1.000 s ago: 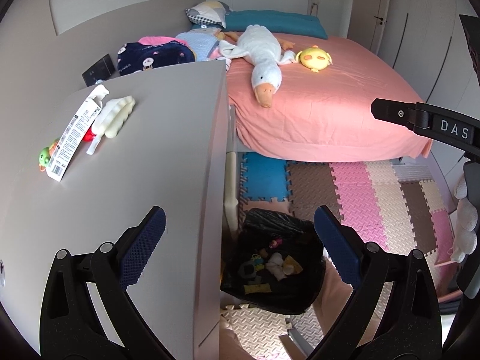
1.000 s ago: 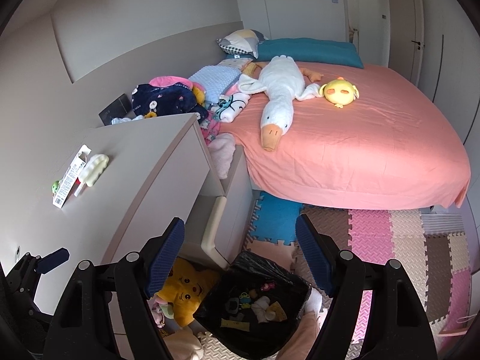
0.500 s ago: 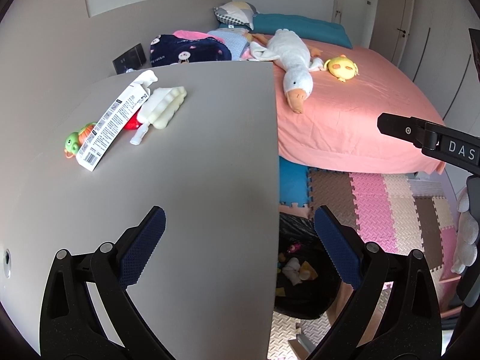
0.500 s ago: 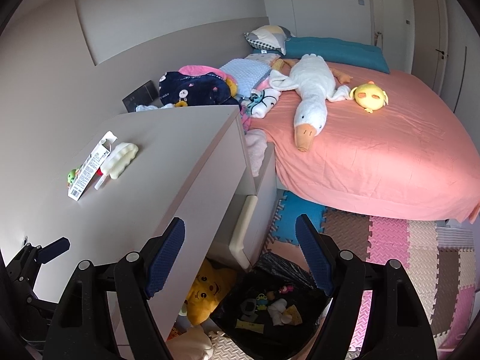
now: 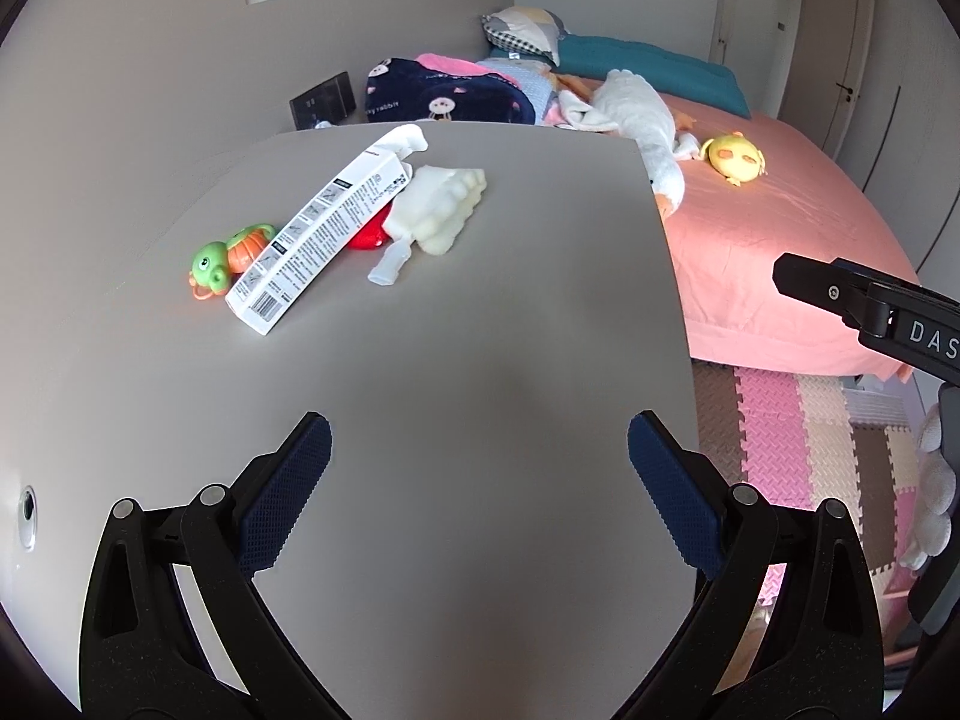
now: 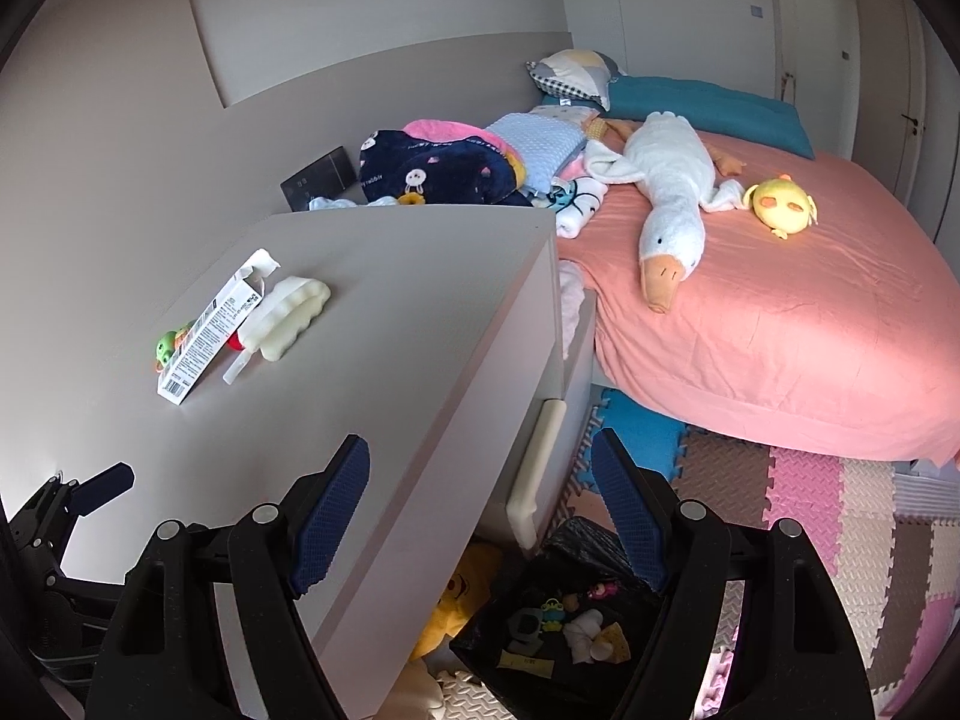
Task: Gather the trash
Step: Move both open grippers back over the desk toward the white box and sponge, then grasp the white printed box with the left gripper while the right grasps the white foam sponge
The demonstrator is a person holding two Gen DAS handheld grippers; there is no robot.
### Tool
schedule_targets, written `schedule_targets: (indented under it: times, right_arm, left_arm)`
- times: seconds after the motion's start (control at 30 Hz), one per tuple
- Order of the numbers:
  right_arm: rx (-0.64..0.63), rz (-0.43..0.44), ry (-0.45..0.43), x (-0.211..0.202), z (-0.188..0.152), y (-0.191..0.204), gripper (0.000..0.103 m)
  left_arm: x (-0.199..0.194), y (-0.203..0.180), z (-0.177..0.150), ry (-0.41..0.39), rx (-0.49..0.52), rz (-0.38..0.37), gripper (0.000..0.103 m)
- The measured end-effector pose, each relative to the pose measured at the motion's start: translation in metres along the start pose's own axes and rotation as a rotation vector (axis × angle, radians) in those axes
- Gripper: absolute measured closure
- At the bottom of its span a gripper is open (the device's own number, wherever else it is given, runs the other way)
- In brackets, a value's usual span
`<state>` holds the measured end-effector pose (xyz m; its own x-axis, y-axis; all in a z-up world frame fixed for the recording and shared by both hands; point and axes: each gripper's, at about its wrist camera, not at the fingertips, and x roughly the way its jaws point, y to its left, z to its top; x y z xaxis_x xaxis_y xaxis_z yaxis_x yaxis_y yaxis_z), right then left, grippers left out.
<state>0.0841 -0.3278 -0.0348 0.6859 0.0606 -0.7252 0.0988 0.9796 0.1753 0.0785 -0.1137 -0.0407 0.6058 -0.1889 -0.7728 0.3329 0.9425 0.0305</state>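
Note:
On the grey dresser top [image 5: 480, 312] lie a white printed carton [image 5: 324, 228], a cream foam piece [image 5: 441, 210], a small clear tube [image 5: 390, 261], a red item [image 5: 367, 235] and a green and orange turtle toy [image 5: 228, 255]. The carton [image 6: 207, 336] and foam piece [image 6: 288, 315] also show in the right wrist view. My left gripper [image 5: 480, 492] is open and empty above the near part of the dresser top. My right gripper [image 6: 480, 510] is open and empty, over the dresser's right edge and above the black trash bag [image 6: 564, 636], which holds several scraps.
A pink bed [image 6: 780, 312] with a white goose plush [image 6: 666, 192] and a yellow plush [image 6: 780, 204] stands to the right. Folded clothes [image 6: 444, 168] lie behind the dresser. Foam floor mats [image 6: 840, 516] cover the floor. A yellow plush [image 6: 462, 606] lies beside the bag.
My left gripper has moved left and forward over the dresser top, so the trash bag has left its view. My right gripper has shifted forward and to the left. Both stay open.

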Motion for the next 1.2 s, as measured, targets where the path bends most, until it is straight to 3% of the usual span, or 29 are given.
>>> schedule_targets:
  times: [0.57, 1.2]
  right_arm:
    - [-0.034, 0.042, 0.018, 0.038, 0.016, 0.049, 0.026]
    - [-0.009, 0.141, 0.056, 0.087, 0.052, 0.095, 0.026]
  left_arm:
    - [0.019, 0.061, 0.017, -0.02, -0.058, 0.068, 0.008]
    - [0.068, 0.106, 0.059, -0.008, -0.023, 0.102, 0.03]
